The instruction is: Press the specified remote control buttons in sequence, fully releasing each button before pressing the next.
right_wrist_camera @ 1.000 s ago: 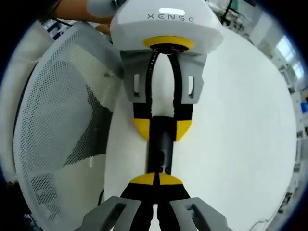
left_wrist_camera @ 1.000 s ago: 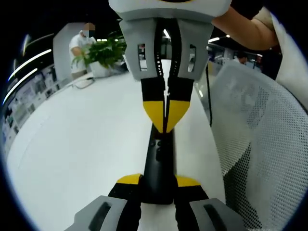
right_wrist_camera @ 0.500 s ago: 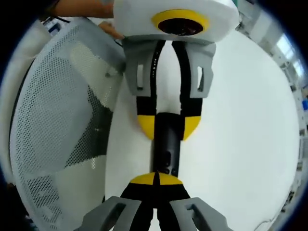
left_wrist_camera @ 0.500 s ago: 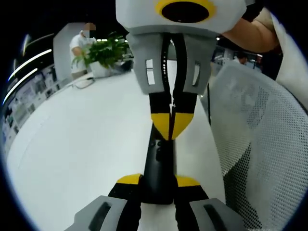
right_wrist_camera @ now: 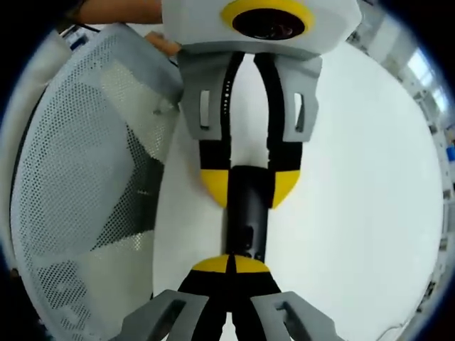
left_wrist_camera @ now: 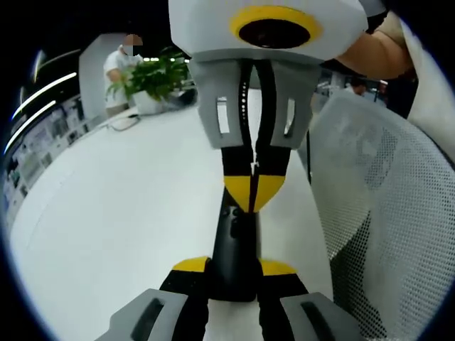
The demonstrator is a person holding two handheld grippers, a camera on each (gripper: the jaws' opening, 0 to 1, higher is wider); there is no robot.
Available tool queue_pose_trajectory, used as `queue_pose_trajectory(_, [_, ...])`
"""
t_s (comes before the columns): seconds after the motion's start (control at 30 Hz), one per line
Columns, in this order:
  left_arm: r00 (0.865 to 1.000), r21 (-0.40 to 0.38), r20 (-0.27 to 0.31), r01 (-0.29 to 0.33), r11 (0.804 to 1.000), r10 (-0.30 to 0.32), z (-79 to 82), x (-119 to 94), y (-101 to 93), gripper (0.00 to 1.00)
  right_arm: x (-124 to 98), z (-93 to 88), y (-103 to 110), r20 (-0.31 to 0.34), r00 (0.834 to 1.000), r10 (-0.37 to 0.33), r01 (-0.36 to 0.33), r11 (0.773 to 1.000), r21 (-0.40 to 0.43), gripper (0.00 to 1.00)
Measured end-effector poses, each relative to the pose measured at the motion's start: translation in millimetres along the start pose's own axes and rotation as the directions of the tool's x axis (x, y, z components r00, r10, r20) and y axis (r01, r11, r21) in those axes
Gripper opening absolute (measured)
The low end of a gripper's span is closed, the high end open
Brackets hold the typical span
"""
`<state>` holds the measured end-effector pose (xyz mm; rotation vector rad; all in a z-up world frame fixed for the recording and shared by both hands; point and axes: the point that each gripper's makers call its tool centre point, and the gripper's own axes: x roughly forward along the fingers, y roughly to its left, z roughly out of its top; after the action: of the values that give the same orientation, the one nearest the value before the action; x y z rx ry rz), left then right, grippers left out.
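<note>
Gripping the near end of a black remote control (left_wrist_camera: 233, 249), my left gripper (left_wrist_camera: 233, 268) has its yellow-tipped jaws clamped on the two sides of the slim body, which lies lengthwise on a white table (left_wrist_camera: 121, 213) and runs away from me. At the far end of the remote, my right gripper (left_wrist_camera: 254, 190) comes in from across the table, its two yellow tips closed together into a point that meets the button face; from this view I cannot tell whether the point presses a button or only touches it.

From the right gripper view the layout is mirrored: my right gripper (right_wrist_camera: 231, 265) rises from the bottom with its tips pressed together over the near end of the remote control (right_wrist_camera: 247, 227), and beyond it my left gripper (right_wrist_camera: 248, 187) holds the far end between its spread yellow pads. A few small buttons show on the black face just past my closed tips.

A white mesh chair back (left_wrist_camera: 387, 213) stands just beside the table's right edge in the left gripper view, and my bare forearm (left_wrist_camera: 370, 53) reaches in above it. Far across the table a green potted plant (left_wrist_camera: 153, 78) sits near the edge, with a person in white (left_wrist_camera: 117, 71) standing just behind it, and a pale cable (left_wrist_camera: 121, 122) lies near the plant.
</note>
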<state>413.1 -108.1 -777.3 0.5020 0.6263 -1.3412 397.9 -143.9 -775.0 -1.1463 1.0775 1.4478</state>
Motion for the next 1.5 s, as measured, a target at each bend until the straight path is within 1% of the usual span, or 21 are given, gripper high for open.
queue_pose_trajectory(0.47, [1.0,0.0,0.001,0.001,1.0,-0.001,0.6,0.0,-1.2,0.24,1.5,-0.2,1.0,-0.016,0.999,-0.028,0.028,1.0,-0.004,0.0])
queue_pose_trajectory(0.63, [1.0,0.001,0.0,0.0,1.0,0.0,0.2,0.1,-1.0,0.24,1.0,-0.4,1.7,-0.006,0.999,-0.034,0.034,0.999,0.006,0.0])
queue_pose_trajectory(0.93, [1.0,0.001,0.001,-0.002,1.0,0.002,-0.3,0.2,-0.5,0.24,-0.1,0.1,2.5,-0.002,1.0,-0.02,0.02,1.0,0.002,0.0])
queue_pose_trajectory(1.0, [1.0,0.001,0.002,-0.002,1.0,0.002,-0.3,0.1,-0.3,0.24,-3.2,1.6,3.9,0.007,1.0,-0.009,0.009,1.0,0.002,0.0])
queue_pose_trajectory(1.1, [1.0,0.001,0.004,-0.002,1.0,0.002,-0.5,0.2,0.0,0.24,-10.2,3.1,0.3,0.021,1.0,-0.02,0.019,1.0,0.011,0.0])
queue_pose_trajectory(1.27, [1.0,0.001,0.005,-0.001,1.0,0.001,-0.2,0.2,-0.3,0.24,-20.1,3.9,-9.7,0.026,0.999,-0.038,0.038,0.999,0.014,0.0])
queue_pose_trajectory(1.5, [1.0,0.002,0.005,0.0,1.0,0.0,-0.2,0.2,-0.3,0.24,-33.7,6.9,-13.7,0.034,0.998,-0.057,0.057,0.998,0.014,0.0])
